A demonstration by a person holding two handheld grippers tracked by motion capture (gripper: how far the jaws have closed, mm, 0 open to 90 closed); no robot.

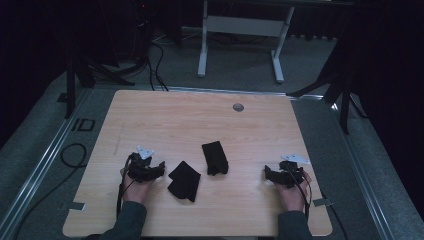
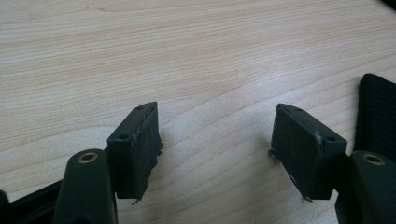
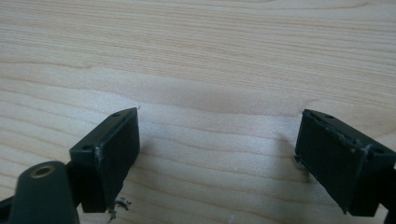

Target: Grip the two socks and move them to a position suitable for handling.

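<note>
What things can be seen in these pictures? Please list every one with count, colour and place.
Table: one, light wood, centre of the high view.
Cloth pieces: two, black, near the table's front middle; one beside the left gripper, one farther back, apart from it.
Round insert: one, grey, in the tabletop near the far edge.
White desk frame: one, on the floor beyond the table.
Cables: black, on the floor, far left.
Left gripper: black, open, front left.
Right gripper: black, open, front right.
Hands: two, one on each gripper.
</note>
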